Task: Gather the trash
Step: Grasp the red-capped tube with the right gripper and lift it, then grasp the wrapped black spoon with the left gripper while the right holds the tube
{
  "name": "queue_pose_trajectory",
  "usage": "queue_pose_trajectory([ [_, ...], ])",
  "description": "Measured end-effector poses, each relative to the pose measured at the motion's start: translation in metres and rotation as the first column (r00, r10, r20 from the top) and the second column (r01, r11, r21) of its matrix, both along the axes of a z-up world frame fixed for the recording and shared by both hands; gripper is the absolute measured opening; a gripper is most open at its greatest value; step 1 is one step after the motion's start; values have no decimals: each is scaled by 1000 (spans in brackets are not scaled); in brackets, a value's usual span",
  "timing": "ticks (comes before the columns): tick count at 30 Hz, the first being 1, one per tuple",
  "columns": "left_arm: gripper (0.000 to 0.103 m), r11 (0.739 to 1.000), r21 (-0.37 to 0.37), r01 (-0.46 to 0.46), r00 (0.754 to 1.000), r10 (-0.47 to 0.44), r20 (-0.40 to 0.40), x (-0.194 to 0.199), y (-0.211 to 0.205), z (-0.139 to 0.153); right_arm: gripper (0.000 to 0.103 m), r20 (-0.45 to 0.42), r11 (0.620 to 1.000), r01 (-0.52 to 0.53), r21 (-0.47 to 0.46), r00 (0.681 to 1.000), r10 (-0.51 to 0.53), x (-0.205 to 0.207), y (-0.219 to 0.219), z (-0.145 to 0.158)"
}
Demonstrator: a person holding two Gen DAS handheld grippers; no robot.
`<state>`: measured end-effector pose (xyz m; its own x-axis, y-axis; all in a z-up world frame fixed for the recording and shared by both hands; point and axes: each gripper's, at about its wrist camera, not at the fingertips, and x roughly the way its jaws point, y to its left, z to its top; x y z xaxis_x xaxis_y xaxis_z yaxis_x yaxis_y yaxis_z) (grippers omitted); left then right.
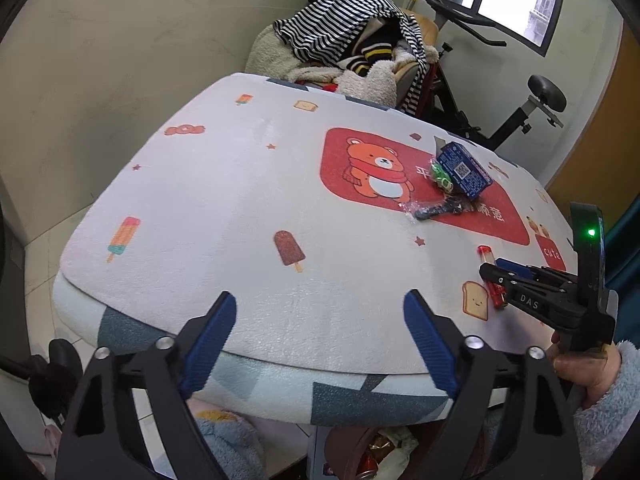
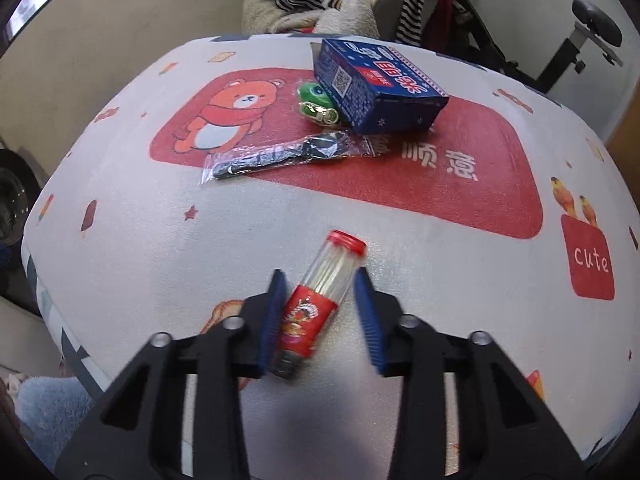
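On the cartoon-print desk, our right tool straddles the red-capped tube, pads not yet pinching; left tool spread, empty. Next: squeeze, lift.

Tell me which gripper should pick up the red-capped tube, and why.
Right. The right gripper already straddles the red-capped tube, one finger on each side, apparently not yet clamped. The left gripper hangs open at the table's near edge, with nothing between its fingers and the tube far off to its side.
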<state>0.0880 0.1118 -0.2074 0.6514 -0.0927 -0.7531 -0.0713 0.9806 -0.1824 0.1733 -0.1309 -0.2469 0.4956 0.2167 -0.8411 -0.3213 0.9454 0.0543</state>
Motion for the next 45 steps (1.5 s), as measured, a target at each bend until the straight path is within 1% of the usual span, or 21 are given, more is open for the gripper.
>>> queue_pose_trajectory([
  [2,66,1000,-11,20,1000,-20,-7,5,-3,-3,28,4,1000,2,4,1000,-2,-1,-3,0],
  [3,64,999,-18,29,1000,-30,-9,7,-4,-4,27,11,1000,9,16,1000,-10,-3,-8,1],
  [5,55,997,-44,61,998,-62,-10,14,-8,-5,27,27,999,23,44,999,-24,-7,-15,6],
  [7,53,995,-48,84,996,-85,-9,21,-12,-4,27,54,996,44,73,997,-48,-14,-29,14],
  [9,53,992,-41,116,993,-116,-1,32,-20,-3,27,69,994,60,89,995,-66,-15,-36,18],
  [12,53,980,-5,199,980,-199,5,57,-38,0,27,86,988,92,122,991,-103,-19,-53,23],
  [15,53,954,56,295,955,-296,16,89,-64,2,27,94,982,123,141,986,-137,-23,-71,30],
  [16,53,946,60,319,947,-320,9,97,-70,1,27,96,980,135,146,984,-150,-25,-77,31],
  [19,53,909,107,403,915,-404,-15,129,-96,-6,27,96,974,162,156,979,-178,-30,-95,38],
  [21,53,875,152,460,887,-460,-33,148,-115,-14,27,94,970,185,161,975,-201,-34,-107,38],
  [23,53,850,186,493,869,-493,-50,162,-128,-21,27,94,967,194,164,973,-211,-37,-117,41],
  [25,53,831,202,518,855,-513,-77,176,-140,-29,27,92,963,211,166,969,-228,-42,-129,42],
  [29,53,812,202,548,837,-532,-130,193,-156,-42,27,88,956,240,170,962,-257,-49,-146,41],
  [32,53,792,227,567,824,-541,-170,202,-164,-52,27,87,952,253,173,959,-271,-55,-157,41],
  [34,53,789,227,570,821,-539,-189,206,-165,-57,27,88,950,261,172,956,-279,-58,-164,40],
  [35,52,799,206,565,824,-534,-189,207,-163,-58,27,88,949,263,173,956,-281,-59,-166,40],
  [36,51,806,192,561,826,-529,-192,208,-161,-58,27,86,947,270,176,954,-288,-60,-171,39],
  [38,27,813,171,557,828,-526,-194,207,-160,-57,27,84,944,276,179,952,-295,-61,-173,39],
  [39,22,809,177,560,826,-529,-196,205,-161,-56,27,83,943,280,182,951,-298,-61,-175,39],
  [42,15,791,210,575,817,-540,-203,192,-165,-54,27,83,939,284,192,949,-304,-65,-179,40],
  [45,12,787,187,588,809,-562,-174,169,-165,-47,27,82,938,283,201,949,-304,-66,-179,41],
])
